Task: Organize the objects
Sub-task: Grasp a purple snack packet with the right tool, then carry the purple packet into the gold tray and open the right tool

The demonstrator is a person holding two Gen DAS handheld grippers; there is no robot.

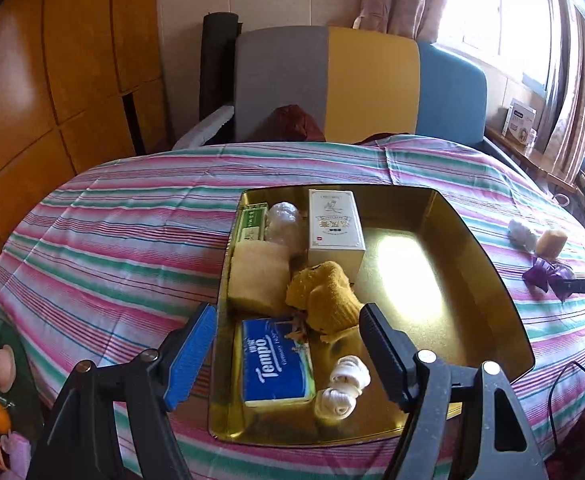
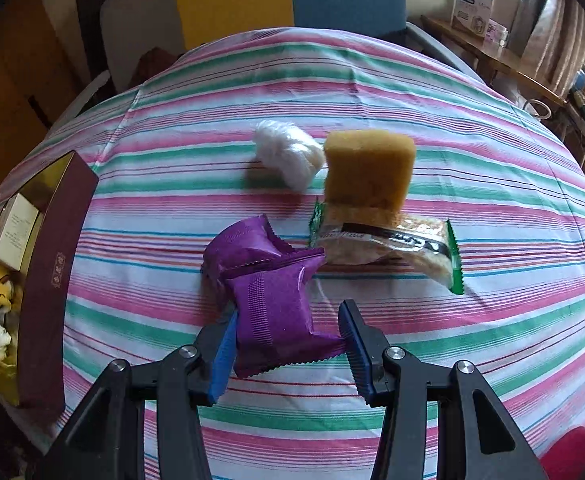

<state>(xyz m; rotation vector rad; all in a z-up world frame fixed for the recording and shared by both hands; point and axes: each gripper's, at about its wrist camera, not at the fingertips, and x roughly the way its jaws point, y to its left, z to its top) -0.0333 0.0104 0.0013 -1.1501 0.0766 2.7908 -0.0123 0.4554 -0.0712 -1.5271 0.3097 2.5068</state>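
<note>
Your right gripper [image 2: 288, 350] has its jaws spread around the nearer glossy purple foil packet [image 2: 280, 320], which lies on the striped pink, green and white cloth [image 2: 492, 300]; whether the pads touch it is unclear. A second purple packet [image 2: 238, 250] overlaps it at 11 o'clock. At 1 o'clock lies a clear green-edged snack wrapper [image 2: 388, 248], then a tan sponge block [image 2: 368, 168] and a white fluffy bundle [image 2: 286, 156].

Your left gripper [image 1: 288, 354] hangs with jaws released over the gold-lined tray [image 1: 472, 264]. Nearest are a blue Tempo tissue pack [image 1: 276, 360] and white knotted rolls [image 1: 342, 386], then mustard-yellow knit fabric [image 1: 324, 294] and a white box [image 1: 334, 224].
</note>
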